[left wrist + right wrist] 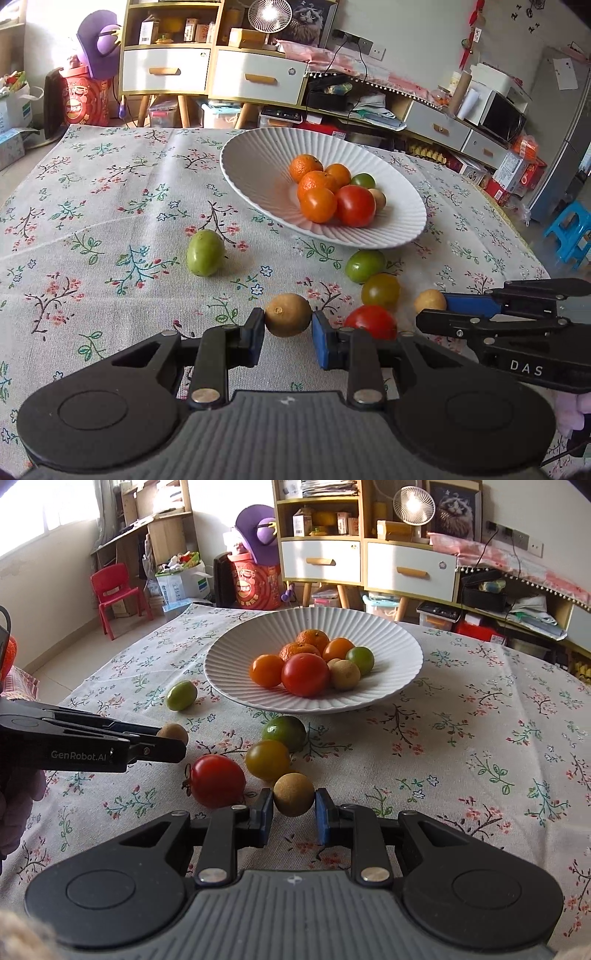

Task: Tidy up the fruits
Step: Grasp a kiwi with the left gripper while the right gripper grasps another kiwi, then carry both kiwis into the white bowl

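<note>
- Now, low in the left wrist view, the left gripper (288, 328) is clenching a brown round fruit (288, 314) between its blue pads.
- Low centre of the right wrist view, the right gripper (294, 810) is grasping a tan round fruit (294, 794).
- Upper centre, the white ribbed plate (391, 642) is holding oranges and tomatoes.

Black tongs with blue pads

Both tongs, left (288, 334) and right (294, 809), are showing matte black linkages, silver round screws and a ribbed grey base behind them; white "DAS" and "GenRobot.AI" lettering is marking their sides, and a purple sleeve (14, 797) is covering the left hand.
</note>
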Demonstrator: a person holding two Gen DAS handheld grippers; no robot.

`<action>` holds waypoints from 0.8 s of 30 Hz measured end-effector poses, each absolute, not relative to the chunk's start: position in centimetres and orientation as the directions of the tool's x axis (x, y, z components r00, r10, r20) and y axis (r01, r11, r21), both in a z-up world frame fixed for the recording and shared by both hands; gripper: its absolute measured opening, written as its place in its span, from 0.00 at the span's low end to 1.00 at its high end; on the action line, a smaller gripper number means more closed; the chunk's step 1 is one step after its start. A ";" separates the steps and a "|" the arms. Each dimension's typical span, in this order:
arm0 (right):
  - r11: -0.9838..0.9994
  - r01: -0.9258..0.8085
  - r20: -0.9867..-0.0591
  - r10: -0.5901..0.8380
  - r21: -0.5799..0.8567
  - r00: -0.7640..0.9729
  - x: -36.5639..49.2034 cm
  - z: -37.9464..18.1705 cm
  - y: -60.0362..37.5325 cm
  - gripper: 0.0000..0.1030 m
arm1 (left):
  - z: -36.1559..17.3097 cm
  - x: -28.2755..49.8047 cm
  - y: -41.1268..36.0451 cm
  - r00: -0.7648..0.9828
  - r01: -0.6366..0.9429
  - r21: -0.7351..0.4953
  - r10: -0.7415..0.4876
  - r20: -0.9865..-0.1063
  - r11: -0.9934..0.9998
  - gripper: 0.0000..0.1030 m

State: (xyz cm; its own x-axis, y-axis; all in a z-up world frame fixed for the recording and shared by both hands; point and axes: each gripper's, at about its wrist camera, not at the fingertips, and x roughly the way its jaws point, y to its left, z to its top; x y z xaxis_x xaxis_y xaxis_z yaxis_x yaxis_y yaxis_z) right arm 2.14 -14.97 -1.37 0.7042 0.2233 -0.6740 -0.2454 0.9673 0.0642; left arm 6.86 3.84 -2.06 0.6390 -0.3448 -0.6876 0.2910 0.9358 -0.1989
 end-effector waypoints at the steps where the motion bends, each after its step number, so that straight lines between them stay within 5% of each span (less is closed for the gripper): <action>1: 0.968 -0.245 -0.674 0.222 0.062 0.705 2.1 -1.3 -14.9 0.21 | -1.9 6.7 3.6 0.638 0.297 -0.197 -0.348 -0.687 0.934 0.17; 24: 0.986 -0.162 -0.626 0.143 0.027 0.767 3.9 1.4 -16.2 0.21 | 1.4 7.3 1.3 0.664 0.340 -0.197 -0.383 -0.642 0.920 0.17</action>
